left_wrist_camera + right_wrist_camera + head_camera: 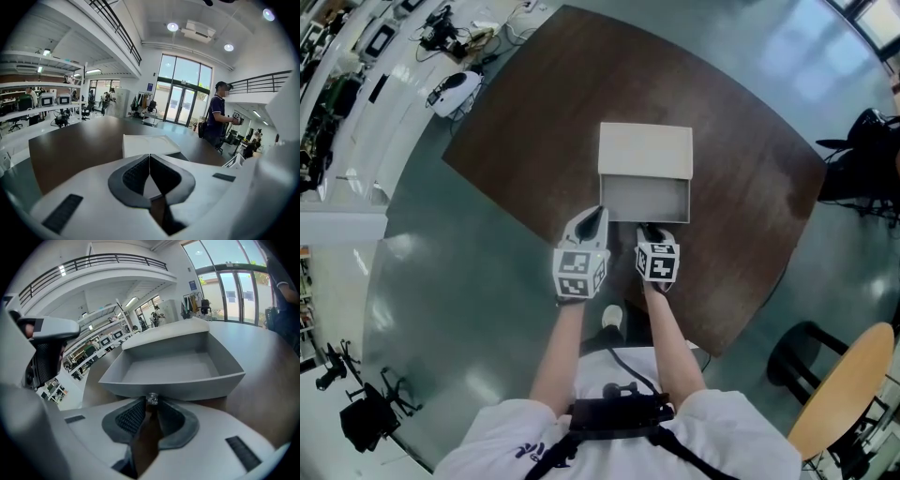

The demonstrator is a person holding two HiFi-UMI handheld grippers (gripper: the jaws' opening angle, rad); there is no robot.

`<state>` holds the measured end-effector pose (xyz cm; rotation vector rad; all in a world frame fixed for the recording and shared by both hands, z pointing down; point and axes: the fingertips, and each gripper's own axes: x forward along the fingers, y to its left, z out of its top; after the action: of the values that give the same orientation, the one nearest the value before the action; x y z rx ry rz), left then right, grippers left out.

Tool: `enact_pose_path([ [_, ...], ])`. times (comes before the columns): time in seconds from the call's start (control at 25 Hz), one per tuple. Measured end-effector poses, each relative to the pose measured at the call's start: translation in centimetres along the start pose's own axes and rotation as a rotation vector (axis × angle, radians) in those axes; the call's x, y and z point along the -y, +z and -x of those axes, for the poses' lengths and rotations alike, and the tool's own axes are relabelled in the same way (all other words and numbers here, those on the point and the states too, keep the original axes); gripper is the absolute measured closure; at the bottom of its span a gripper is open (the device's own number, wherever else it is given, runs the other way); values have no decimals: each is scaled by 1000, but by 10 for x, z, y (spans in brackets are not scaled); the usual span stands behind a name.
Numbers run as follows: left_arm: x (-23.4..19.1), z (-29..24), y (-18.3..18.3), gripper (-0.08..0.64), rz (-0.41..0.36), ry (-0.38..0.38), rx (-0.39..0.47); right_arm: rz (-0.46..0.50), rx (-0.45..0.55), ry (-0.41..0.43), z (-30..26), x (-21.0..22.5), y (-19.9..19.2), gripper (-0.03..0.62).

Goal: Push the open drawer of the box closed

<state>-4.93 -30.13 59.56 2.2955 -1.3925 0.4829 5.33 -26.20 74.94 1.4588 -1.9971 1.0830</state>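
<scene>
**Head view.**
- Dark brown wooden table (pixel 534 122), on a grey-green floor.
- White rectangular box (pixel 645 150), near the table's middle. Its shallow grey drawer (pixel 643 201) is pulled out toward the person and stands fully open.
- Left gripper (pixel 598 216), white with a marker cube. Its tip lies just beside the drawer's near-left corner.
- Right gripper (pixel 650 229), of the same make. Its tip is at the middle of the drawer's front wall.
- Two bare forearms reach from a white-sleeved torso at the bottom edge.
- Round light-wood chair seat (pixel 844 389) at lower right, well apart from the table.
- White rounded device (pixel 456 91) at the table's far-left edge.

**Left gripper view.**
- Jaws closed, dark ribbed pads meeting along one line, with nothing between them.
- The white rectangular box lies ahead on the table, beyond the tips.
- A person in dark clothing (pixel 216 119) stands far off by glass doors (pixel 182 104).

**Right gripper view.**
- Jaws nearly together.
- Small shiny knob (pixel 152 399) on the drawer's front wall, seated between the jaw tips. The pads appear to pinch it, though contact is hard to confirm at this angle.
- The grey drawer fills the middle of the view, and its inside is bare.
- The left gripper shows at the left edge.
</scene>
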Motion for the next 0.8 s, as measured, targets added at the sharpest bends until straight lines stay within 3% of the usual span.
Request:
enact_pose_path([
  [0.8, -10, -31, -2, 551, 30, -4, -16, -60, -8, 68, -11, 2, 6, 511],
])
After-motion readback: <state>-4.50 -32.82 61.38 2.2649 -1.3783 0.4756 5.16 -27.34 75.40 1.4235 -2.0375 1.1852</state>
